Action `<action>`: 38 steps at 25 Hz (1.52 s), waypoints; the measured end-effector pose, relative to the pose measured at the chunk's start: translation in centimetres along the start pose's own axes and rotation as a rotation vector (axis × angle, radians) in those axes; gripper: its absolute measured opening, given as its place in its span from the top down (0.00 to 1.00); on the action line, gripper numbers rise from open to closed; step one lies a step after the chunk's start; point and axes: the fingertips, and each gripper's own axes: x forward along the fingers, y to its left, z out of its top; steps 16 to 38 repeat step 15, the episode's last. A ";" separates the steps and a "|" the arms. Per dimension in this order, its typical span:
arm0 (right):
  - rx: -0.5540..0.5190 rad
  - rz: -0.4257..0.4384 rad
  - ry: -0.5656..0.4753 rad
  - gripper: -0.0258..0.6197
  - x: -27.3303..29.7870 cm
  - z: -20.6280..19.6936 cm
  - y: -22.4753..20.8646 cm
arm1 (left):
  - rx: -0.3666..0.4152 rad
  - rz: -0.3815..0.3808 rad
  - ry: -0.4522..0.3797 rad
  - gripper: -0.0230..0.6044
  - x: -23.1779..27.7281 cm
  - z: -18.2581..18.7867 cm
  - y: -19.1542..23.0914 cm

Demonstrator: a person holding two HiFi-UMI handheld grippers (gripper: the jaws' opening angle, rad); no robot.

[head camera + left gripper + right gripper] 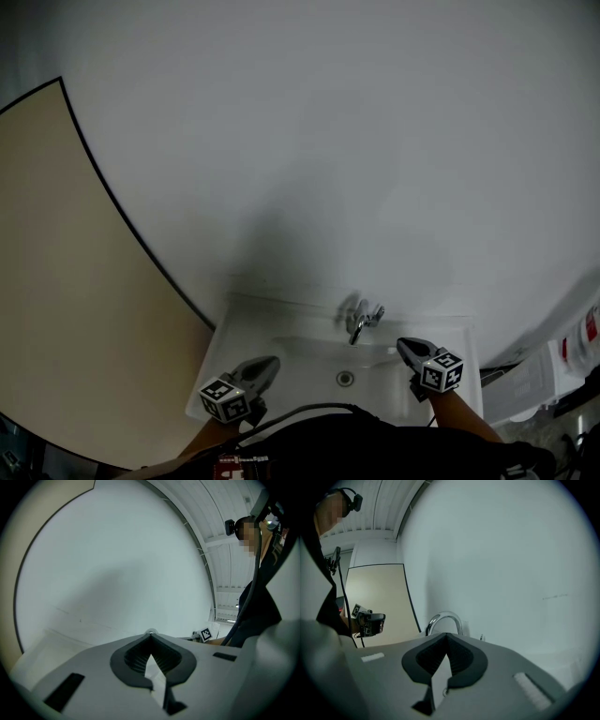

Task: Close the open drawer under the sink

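Sink [246, 317]: one, near, centre.
Tap [362, 321]: one, at the sink's far rim.
Drain [345, 379]: one, in the sink.
Grippers: two, left gripper [273, 360] near left, right gripper [401, 344] near right.
Marker cubes: two, left cube [225, 399], right cube [441, 371], one per gripper.
Beige panel [66, 281]: one, left, dark-edged.
Wall [356, 141]: one, far.

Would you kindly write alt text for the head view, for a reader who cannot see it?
Seen from steeply above, a white sink with a chrome tap stands against a white wall, the left gripper and right gripper held at either side.
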 end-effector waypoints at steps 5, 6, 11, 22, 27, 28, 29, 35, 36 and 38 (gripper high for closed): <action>-0.002 -0.003 0.005 0.96 -0.5 -0.1 0.2 | -0.007 -0.009 0.005 0.96 0.2 0.1 -0.1; -0.002 -0.004 0.006 0.96 -0.6 -0.1 0.1 | -0.007 -0.013 0.007 0.96 0.4 0.1 -0.2; -0.010 -0.007 0.010 0.96 -0.7 -0.7 0.2 | -0.003 -0.029 0.015 0.96 0.9 -0.2 -0.1; -0.010 -0.014 0.009 0.96 -0.6 -0.8 0.4 | -0.017 -0.040 0.004 0.96 0.9 0.2 -0.1; -0.010 -0.014 0.009 0.96 -0.6 -0.8 0.4 | -0.017 -0.040 0.004 0.96 0.9 0.2 -0.1; -0.010 -0.014 0.009 0.96 -0.6 -0.8 0.4 | -0.017 -0.040 0.004 0.96 0.9 0.2 -0.1; -0.010 -0.014 0.009 0.96 -0.6 -0.8 0.4 | -0.017 -0.040 0.004 0.96 0.9 0.2 -0.1; -0.010 -0.014 0.009 0.96 -0.6 -0.8 0.4 | -0.017 -0.040 0.004 0.96 0.9 0.2 -0.1; -0.010 -0.014 0.009 0.96 -0.6 -0.8 0.4 | -0.017 -0.040 0.004 0.96 0.9 0.2 -0.1; -0.010 -0.014 0.009 0.96 -0.6 -0.8 0.4 | -0.017 -0.040 0.004 0.96 0.9 0.2 -0.1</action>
